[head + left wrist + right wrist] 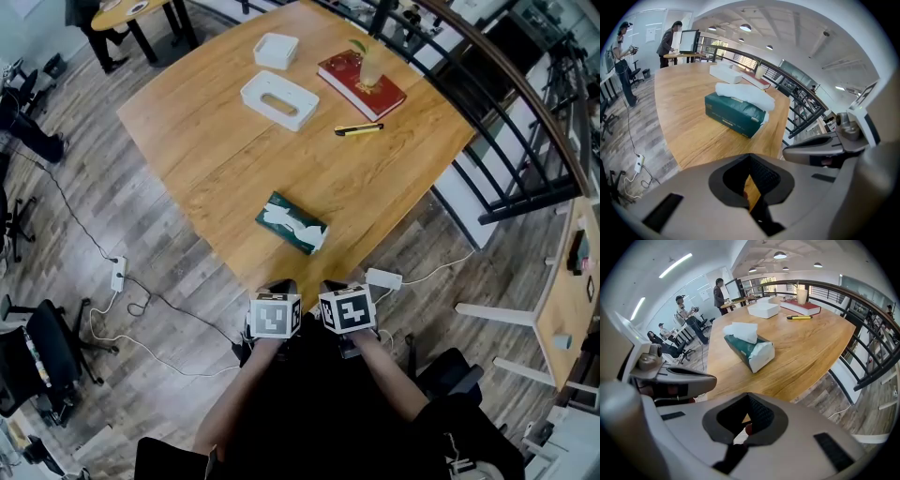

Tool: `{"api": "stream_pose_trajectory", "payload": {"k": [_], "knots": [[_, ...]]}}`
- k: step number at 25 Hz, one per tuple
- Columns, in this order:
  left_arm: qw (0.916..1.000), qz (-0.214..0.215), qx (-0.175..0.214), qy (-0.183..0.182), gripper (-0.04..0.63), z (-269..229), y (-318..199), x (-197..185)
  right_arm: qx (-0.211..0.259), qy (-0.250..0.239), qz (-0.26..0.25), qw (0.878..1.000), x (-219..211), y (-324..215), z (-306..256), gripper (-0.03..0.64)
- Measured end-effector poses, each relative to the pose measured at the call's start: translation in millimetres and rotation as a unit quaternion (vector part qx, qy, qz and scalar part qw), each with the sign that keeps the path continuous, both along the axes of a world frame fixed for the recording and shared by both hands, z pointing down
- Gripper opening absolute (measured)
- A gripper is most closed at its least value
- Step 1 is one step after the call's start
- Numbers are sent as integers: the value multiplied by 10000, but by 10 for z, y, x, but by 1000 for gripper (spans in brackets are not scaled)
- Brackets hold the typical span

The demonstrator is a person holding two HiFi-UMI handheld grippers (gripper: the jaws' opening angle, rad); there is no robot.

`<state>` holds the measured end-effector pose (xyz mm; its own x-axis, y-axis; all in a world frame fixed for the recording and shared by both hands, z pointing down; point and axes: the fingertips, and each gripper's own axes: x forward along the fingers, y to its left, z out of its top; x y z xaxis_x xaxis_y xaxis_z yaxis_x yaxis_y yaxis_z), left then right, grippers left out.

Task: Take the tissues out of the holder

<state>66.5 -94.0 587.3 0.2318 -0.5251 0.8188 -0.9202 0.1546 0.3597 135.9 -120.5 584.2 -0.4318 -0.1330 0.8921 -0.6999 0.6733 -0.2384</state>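
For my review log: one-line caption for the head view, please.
Left gripper and right gripper shut at the table edge, short of the tissue pack.

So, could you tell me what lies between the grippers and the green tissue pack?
Only bare table, in the head view, from left gripper and right gripper to the tissue pack.

In the head view, the marker cubes cover most of the left gripper [279, 289] and the right gripper [336, 289], as well as the hands holding them. From there it is impossible to tell what lies inside the slot of the white holder [279, 98]. The print on the green tissue pack [292, 223] and on the red book [361, 84] is too small to read. The top edge cuts off a second table [127, 11], and the right edge cuts off a side table [572, 291].
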Motion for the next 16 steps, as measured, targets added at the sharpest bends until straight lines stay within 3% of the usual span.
{"api": "stream_pose_trajectory", "payload": {"k": [16], "knots": [[10000,-41,72,18,-2,-31,-95,117,12,-36,-211,9998,34,-21,-6,9]]}}
